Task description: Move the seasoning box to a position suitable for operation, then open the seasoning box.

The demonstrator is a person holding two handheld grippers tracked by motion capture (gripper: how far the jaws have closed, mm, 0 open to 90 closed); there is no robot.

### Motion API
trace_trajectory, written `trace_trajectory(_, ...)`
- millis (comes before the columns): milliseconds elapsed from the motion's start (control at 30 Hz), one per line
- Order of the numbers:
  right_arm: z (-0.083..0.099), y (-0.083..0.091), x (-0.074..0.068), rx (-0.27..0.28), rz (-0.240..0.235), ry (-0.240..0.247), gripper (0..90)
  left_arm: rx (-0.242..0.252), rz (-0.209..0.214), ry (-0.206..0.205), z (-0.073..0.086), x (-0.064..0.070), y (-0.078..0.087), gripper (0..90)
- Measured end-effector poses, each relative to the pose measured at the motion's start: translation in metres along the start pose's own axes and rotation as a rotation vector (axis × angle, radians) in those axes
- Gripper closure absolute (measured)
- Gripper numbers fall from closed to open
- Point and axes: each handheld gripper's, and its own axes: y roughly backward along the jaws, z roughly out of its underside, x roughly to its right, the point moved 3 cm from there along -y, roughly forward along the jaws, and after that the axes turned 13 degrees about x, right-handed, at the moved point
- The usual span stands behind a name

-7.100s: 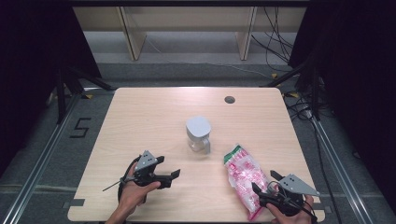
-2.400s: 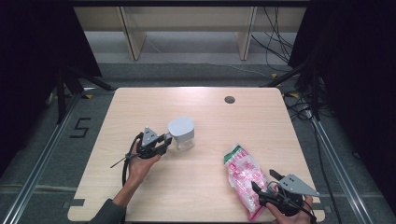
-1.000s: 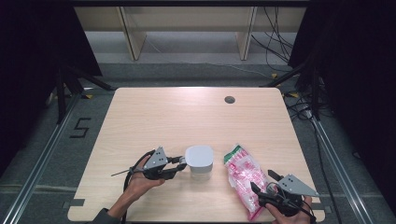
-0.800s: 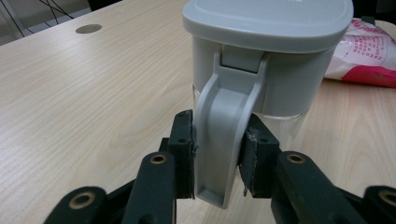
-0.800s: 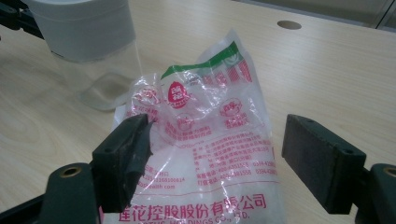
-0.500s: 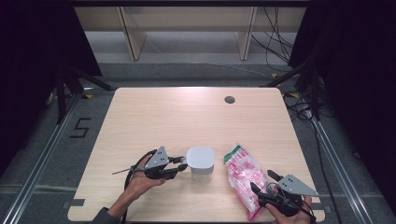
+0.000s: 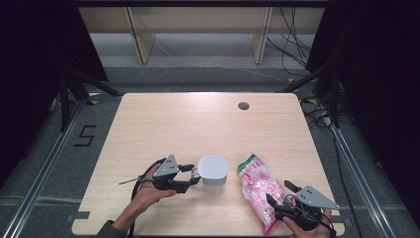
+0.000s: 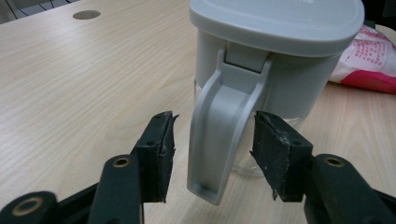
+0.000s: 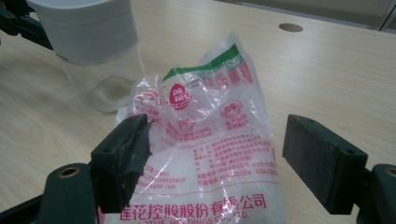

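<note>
Left gripper view: jar (image 8: 261,70) lid cut off at top edge, its clear base mostly hidden behind the handle and jaws. Right gripper view: bag (image 9: 210,154) runs off the bottom edge, small print too fine to read; jar top cut at upper left. High view: right hand (image 7: 304,225) cropped at bottom; bag's near end prob. under the right gripper (image 7: 283,197).

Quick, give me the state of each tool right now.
Left tool: open, jaws either side of the jug's handle, not gripping it.
Right tool: open, jaws wide around the plastic bag, holding nothing.
</note>
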Motion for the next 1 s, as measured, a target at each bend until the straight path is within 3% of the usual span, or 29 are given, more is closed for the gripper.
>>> trace_trajectory(100,0.001,0.0,0.003,-0.002,0.0,0.045,23.9,0.002,0.0,0.007,-0.004,0.002,0.004,40.4)
trace_trajectory(167,0.0,0.001,0.001,-0.012,-0.001,0.013,23.9,-0.012,-0.007,0.015,-0.006,0.004,0.007,36.7)
trace_trajectory(200,0.0,0.002,0.001,-0.013,0.006,0.021,23.9,-0.016,-0.001,0.02,-0.008,0.005,0.008,35.3)
trace_trajectory(233,0.0,0.002,-0.002,-0.015,0.021,-0.033,23.9,-0.013,0.005,0.024,-0.009,0.006,0.009,34.4)
trace_trajectory(433,0.0,0.002,-0.001,-0.007,0.0,0.025,22.7,0.009,0.001,-0.001,-0.018,0.01,0.015,30.6)
trace_trajectory(533,0.001,0.003,-0.001,-0.021,0.006,0.02,21.5,0.027,0.006,-0.009,-0.024,0.013,0.019,31.2)
trace_trajectory(567,0.001,0.003,-0.004,-0.019,0.012,-0.008,21.1,0.032,0.01,-0.013,-0.025,0.013,0.019,31.4)
trace_trajectory(600,0.001,0.002,-0.002,-0.013,0.012,0.015,21.1,0.038,0.012,-0.016,-0.026,0.014,0.019,31.4)
trace_trajectory(733,0.001,0.002,-0.002,-0.006,0.021,-0.003,18.7,0.05,0.018,-0.038,-0.033,0.017,0.022,34.0)
trace_trajectory(833,0.001,0.001,0.001,0.013,0.006,0.029,17.6,0.059,0.003,-0.058,-0.04,0.018,0.022,36.2)
trace_trajectory(867,0.001,0.002,-0.003,-0.007,0.01,-0.013,16.3,0.057,-0.003,-0.057,-0.042,0.019,0.022,38.0)
trace_trajectory(900,0.001,0.0,-0.001,0.004,-0.005,0.017,15.0,0.072,0.002,-0.049,-0.044,0.019,0.022,41.3)
trace_trajectory(933,-0.001,0.001,-0.004,0.01,0.011,-0.022,15.5,0.086,-0.011,-0.034,-0.047,0.019,0.022,45.3)
trace_trajectory(1000,-0.002,0.001,-0.005,0.023,0.0,-0.008,15.4,0.115,-0.006,-0.029,-0.051,0.018,0.021,54.2)
